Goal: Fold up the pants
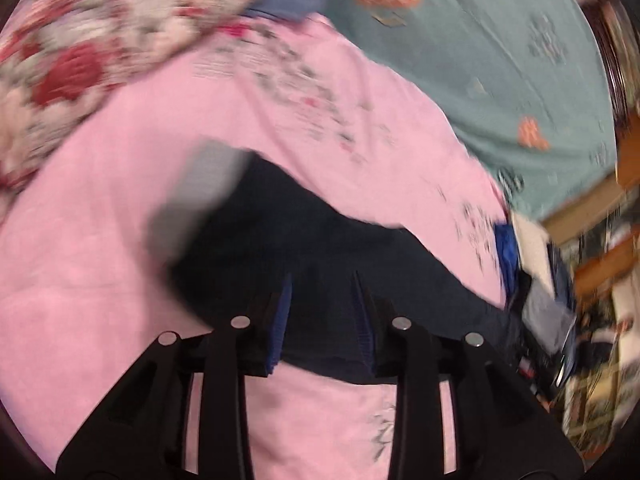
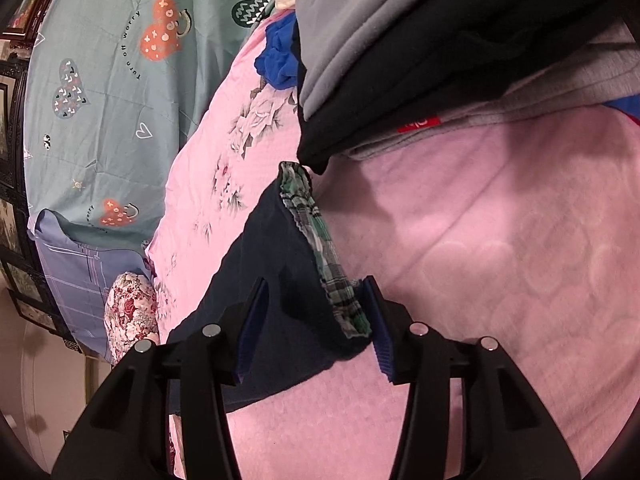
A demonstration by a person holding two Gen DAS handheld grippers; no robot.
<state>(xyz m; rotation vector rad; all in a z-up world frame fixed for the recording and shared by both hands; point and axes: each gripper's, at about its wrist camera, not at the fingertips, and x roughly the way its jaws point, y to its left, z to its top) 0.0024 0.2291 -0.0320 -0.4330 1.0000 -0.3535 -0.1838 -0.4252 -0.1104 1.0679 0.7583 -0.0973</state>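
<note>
Dark navy pants (image 1: 304,236) lie on the pink quilt (image 1: 120,264), and the picture is blurred. My left gripper (image 1: 322,284) hovers over them with its jaws apart, the blue pads not pressing the cloth. A blurred grey patch (image 1: 200,188) shows at the pants' far left end. In the right wrist view the pants (image 2: 272,248) show a green plaid waistband lining (image 2: 320,236). My right gripper (image 2: 316,284) stands open astride that waistband edge. Its right pad (image 2: 380,332) is close beside the plaid lining, and I cannot tell whether they touch.
A pile of grey and black clothes (image 2: 400,60) with a blue garment (image 2: 280,60) sits just beyond the pants. A teal sheet with heart prints (image 2: 108,100) covers the far side. A floral pillow (image 1: 80,48) lies at the upper left. Wooden furniture (image 1: 592,208) stands at the right.
</note>
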